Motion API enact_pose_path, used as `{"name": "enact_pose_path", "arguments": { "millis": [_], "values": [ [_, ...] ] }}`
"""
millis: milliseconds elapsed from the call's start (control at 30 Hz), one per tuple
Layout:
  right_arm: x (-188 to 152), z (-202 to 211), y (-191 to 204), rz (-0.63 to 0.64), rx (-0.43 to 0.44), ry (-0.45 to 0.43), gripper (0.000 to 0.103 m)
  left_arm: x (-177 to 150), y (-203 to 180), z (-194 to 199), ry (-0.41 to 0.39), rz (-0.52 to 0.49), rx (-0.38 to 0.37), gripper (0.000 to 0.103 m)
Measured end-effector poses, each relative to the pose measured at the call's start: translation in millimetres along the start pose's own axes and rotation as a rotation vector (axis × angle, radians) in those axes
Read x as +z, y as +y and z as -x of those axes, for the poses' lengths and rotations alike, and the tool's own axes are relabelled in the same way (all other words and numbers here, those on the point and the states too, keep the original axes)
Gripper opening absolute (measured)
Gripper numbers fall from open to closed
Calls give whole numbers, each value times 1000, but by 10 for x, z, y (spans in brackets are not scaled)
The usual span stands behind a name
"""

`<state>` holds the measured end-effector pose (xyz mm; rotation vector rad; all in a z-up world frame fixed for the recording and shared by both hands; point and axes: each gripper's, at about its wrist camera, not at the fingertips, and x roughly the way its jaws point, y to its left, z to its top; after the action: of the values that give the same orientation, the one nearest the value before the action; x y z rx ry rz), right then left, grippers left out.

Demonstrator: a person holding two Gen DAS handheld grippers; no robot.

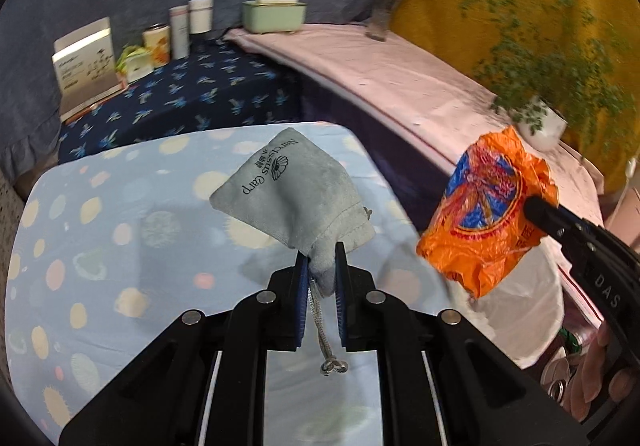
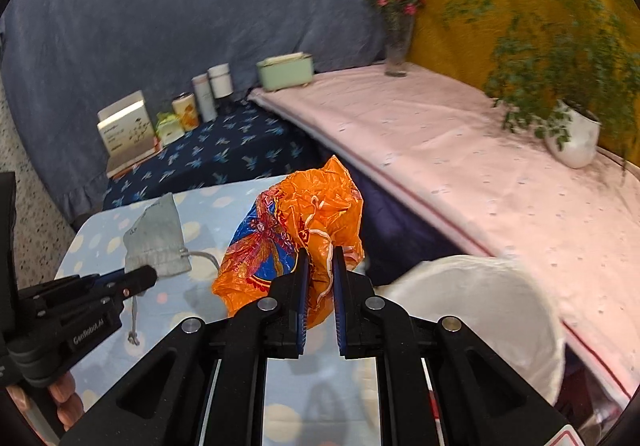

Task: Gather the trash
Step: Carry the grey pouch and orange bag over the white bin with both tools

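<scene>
Left gripper [image 1: 322, 262] clamped on neck of grey drawstring pouch [image 1: 290, 192], pouch lifted clear of dotted blue tablecloth [image 1: 100, 246], cord dangling between jaws. Right gripper [image 2: 319, 266] pinching crumpled orange wrapper [image 2: 296, 234], held aloft past table's right edge, just left of white bin [image 2: 500, 310]. Potted plant [image 2: 572, 134] on pink-covered shelf [image 2: 440, 150] behind.

Centre frame: grey pouch [image 1: 292, 198] of matt, napped cloth with printed lettering and a woven cord [image 1: 326, 342]. Right: orange wrapper [image 1: 490, 214], thin crinkled plastic film, glossy. Lower frame: left gripper [image 1: 322, 266], matt black plastic with ribbed blue pads [image 1: 305, 286] and bright metal pins. Beneath: smooth dotted cloth [image 1: 120, 246]. Lower right of the right-wrist view: white bin liner [image 2: 500, 310], translucent film.
</scene>
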<state>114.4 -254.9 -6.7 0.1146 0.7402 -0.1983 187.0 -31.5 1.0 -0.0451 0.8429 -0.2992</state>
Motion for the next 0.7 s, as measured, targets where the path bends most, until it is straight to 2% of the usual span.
{"name": "enact_pose_path", "arguments": {
  "millis": [333, 700],
  "values": [
    [-66, 379, -848, -111, -133, -41, 10, -148, -1130, 115, 5, -140, -89, 11],
    [-228, 607, -1355, -179, -190, -55, 10, -273, -1728, 29, 30, -216, -144, 11]
  ]
}}
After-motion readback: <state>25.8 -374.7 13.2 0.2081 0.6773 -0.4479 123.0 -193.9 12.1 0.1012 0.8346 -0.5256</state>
